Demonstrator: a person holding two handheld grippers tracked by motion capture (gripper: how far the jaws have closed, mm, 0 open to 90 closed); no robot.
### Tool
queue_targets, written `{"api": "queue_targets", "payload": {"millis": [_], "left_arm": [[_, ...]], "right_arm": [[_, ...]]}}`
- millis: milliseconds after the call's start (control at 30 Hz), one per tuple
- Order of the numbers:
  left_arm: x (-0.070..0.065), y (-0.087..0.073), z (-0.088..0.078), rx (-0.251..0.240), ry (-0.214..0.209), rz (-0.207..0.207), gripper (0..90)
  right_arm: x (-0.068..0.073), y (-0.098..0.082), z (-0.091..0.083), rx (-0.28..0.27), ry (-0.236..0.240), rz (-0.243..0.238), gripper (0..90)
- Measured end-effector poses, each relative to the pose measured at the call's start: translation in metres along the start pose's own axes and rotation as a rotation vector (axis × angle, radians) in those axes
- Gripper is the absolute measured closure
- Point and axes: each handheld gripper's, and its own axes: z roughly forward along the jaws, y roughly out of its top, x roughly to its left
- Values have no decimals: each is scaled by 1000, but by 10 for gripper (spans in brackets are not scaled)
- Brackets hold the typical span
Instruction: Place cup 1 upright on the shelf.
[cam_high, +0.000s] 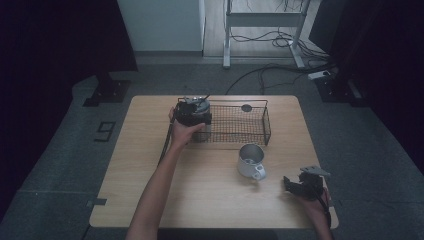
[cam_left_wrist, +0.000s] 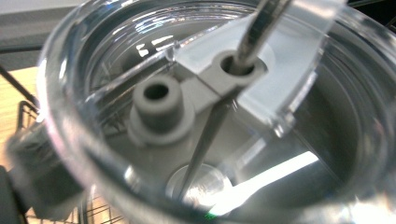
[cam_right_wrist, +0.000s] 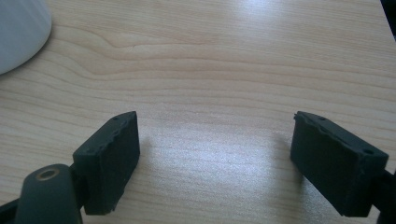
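Observation:
A metal tumbler (cam_high: 204, 120) with a clear lid (cam_left_wrist: 205, 79) and a straw (cam_left_wrist: 261, 28) stands at the left end of a black wire basket (cam_high: 268, 125). My left gripper (cam_high: 192, 114) reaches around it from the near side. The tumbler sits between the jaws, and a blurred jaw pad (cam_left_wrist: 30, 172) shows beside its rim without clearly pressing. A white mug (cam_high: 251, 161) rests on the table in front of the basket, and its edge (cam_right_wrist: 18, 32) also shows in the right gripper view. My right gripper (cam_right_wrist: 215, 158) rests open near the table's right front corner (cam_high: 294, 185), with nothing between its jaws.
The wooden table (cam_high: 215, 205) has bare room across its front and left. A small dark round object (cam_high: 246, 107) lies at the basket's far edge. Cables and a metal stand (cam_high: 265, 20) are on the floor beyond the table.

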Motion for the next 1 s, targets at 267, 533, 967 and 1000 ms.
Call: {"api": "queue_targets", "payload": {"millis": [267,533,967,1000], "left_arm": [[-1,-4,-16,-39,13,11,0],[2,-7,-34,-44,23,30,0],[17,-26,-69,-103,-64,-27,13],[17,-28,-71,-105,-65,-22,16]], "right_arm": [[0,0,0,0,0,0,156],[0,0,0,0,-1,0,156],[0,0,0,0,-3,0,156],[0,0,0,0,-3,1,156]]}}
